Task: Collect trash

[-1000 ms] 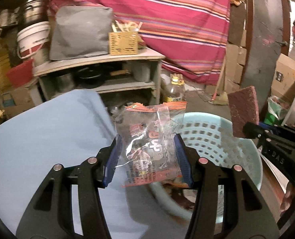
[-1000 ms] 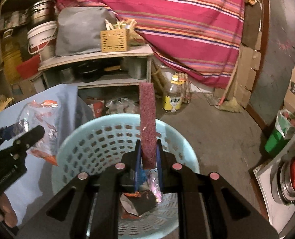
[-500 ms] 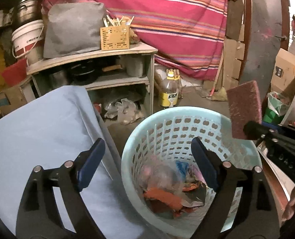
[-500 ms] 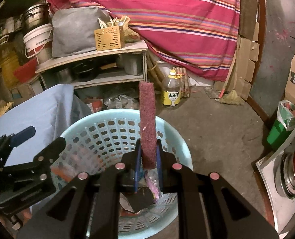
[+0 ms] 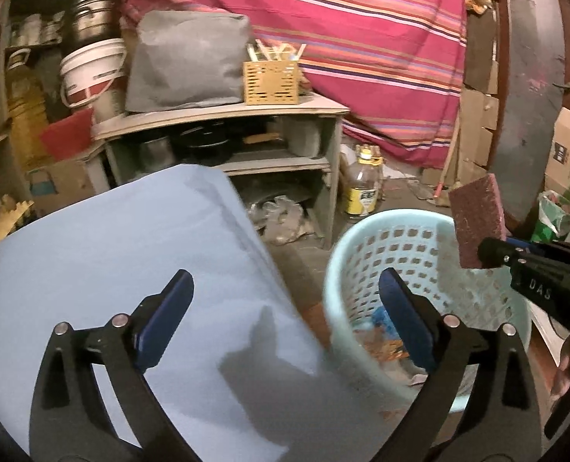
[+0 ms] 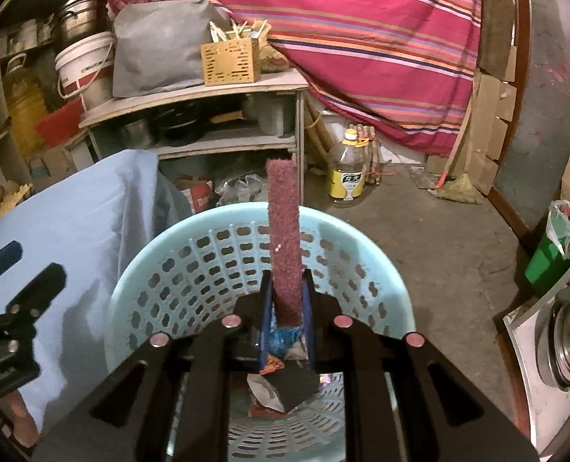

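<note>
Now our left tongs [image 5: 285, 319] are opening over the blue bench [image 5: 111, 254], wrapper gone, dropped into the basket [image 6: 192, 238]; our right tongs [image 6: 286, 300] still pinch the maroon scouring pad [image 6: 283, 246] above it.

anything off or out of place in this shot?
Nothing spilled or damaged. The maroon scouring pad stands upright, clamped in the right hand-held gripper above the light blue perforated plastic basket, not yet dropped. The left hand-held gripper is empty, its jaws opening.

Open basket [image 6: 223, 227] mouth beside table [image 5: 92, 254]
</note>
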`<state>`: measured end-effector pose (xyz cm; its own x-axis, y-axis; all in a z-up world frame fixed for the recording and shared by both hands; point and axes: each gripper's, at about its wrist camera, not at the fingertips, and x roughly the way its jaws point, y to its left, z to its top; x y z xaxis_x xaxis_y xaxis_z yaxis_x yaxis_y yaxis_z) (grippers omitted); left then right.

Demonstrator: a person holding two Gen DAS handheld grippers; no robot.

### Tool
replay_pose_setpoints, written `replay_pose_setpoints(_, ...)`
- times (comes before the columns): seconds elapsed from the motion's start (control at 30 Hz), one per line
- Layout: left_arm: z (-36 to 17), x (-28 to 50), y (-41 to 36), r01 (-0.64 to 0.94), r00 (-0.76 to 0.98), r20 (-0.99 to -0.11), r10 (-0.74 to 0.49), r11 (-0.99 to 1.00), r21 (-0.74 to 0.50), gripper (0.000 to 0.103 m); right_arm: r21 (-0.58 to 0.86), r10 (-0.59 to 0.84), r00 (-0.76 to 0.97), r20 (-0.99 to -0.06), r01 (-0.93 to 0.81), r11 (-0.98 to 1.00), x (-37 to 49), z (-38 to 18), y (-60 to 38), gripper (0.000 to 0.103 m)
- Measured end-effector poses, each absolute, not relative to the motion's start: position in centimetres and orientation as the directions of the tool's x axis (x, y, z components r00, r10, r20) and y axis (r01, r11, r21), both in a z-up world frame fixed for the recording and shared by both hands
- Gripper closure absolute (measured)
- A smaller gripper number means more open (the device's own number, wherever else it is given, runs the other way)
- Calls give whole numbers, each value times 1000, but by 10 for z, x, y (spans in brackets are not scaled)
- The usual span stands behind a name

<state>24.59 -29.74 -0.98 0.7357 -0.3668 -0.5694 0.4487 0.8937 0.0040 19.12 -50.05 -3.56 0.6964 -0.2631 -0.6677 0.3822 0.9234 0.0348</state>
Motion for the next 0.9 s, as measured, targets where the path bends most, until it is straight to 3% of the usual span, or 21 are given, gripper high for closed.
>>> replay_pose_setpoints(0.07, -8, 245, -286, 431, 744, -566, -353, 902, 4, 7, 29, -264, 689, -675, 382, 924, 193, -39, -498, 63)
replay_pose_setpoints(0.1, -6, 244, -279, 421, 750, -563, -348, 907, 0, 7, 19, -274, 687, -673, 387, 922, 194, -41, -496, 24)
replay_pose_setpoints(0.13, -4, 242, -273, 413, 755, -559, -344, 911, -3, 6, 8, -290, 687, -666, 396, 918, 193, -42, -495, 16)
replay_pose_setpoints(0.57, 31, 196, -188, 321, 837, -467, -286, 947, -5, 5, -11, -313, 677, -667, 411, 912, 177, -41, -472, 10)
replay_pose_setpoints(0.9, 36, 147, -116, 223, 881, -427, -203, 975, -3, 5, -4, -270, 767, -582, 329, 944, 127, -21, -392, 5)
